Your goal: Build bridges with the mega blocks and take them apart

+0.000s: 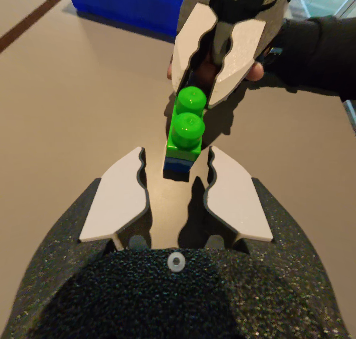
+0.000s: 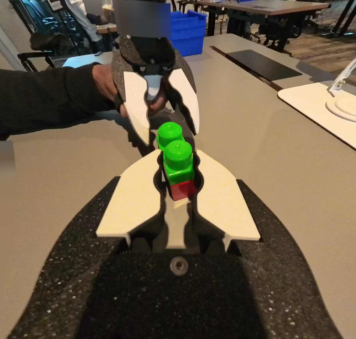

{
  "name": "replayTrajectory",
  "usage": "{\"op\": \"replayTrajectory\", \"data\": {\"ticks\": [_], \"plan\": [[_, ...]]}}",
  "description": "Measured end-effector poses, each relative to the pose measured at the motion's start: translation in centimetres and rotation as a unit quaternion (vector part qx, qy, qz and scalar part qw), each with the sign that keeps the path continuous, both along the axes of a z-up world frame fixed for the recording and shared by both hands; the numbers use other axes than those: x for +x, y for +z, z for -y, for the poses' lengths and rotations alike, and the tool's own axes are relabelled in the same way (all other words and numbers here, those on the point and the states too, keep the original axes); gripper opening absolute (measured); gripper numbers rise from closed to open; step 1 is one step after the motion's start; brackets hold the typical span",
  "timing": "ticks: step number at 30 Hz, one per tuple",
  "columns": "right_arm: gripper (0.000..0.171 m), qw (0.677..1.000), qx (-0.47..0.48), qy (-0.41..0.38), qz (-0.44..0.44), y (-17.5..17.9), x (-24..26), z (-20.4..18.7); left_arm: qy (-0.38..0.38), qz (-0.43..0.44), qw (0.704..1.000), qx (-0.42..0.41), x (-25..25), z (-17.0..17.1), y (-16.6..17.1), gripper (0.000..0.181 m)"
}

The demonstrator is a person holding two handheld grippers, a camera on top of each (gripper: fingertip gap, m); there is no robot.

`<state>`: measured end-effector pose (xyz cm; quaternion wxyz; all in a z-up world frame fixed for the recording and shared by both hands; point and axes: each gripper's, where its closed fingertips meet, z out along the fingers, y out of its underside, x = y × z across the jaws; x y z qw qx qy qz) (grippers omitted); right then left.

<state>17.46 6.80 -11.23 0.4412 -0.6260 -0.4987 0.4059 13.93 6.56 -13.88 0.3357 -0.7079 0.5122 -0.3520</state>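
A green two-stud block (image 1: 185, 129) lies as the span on a blue block (image 1: 177, 166) at its near end in the left wrist view. In the right wrist view the green block (image 2: 178, 162) rests on a red block (image 2: 183, 192). My left gripper (image 1: 176, 149) is open, with its tips on either side of the blue end and apart from it. It also shows in the right wrist view (image 2: 171, 136). My right gripper (image 2: 179, 152) is shut on the green block at the red end. It also shows in the left wrist view (image 1: 193, 98).
A blue bin (image 2: 188, 33) stands at the far edge of the beige table (image 2: 240, 137), and shows in the left wrist view (image 1: 125, 6). A black mat (image 2: 264, 64) and a white board (image 2: 308, 102) with a clear stand lie to the right. There is about 5 cm between the tips of the two grippers.
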Motion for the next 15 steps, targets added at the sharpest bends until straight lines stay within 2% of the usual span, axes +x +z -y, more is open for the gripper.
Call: {"op": "replayTrajectory", "data": {"ticks": [3, 9, 15], "plan": [[0.030, 1.000, 0.003, 0.002, 0.006, -0.2, 0.1, 0.1, -0.013, 0.012, 1.000, 0.020, 0.4, 0.4, 0.9, 0.054], [0.027, 0.999, 0.021, -0.005, 0.040, -1.0, -0.2, 0.2, -0.007, -0.030, 0.997, 0.074, 1.0, 0.4, 0.4, 0.034], [0.027, 0.999, 0.011, -0.007, 0.043, -1.0, -0.1, 0.1, -0.007, -0.020, 0.998, 0.062, 1.0, 0.4, 0.3, 0.033]]}}
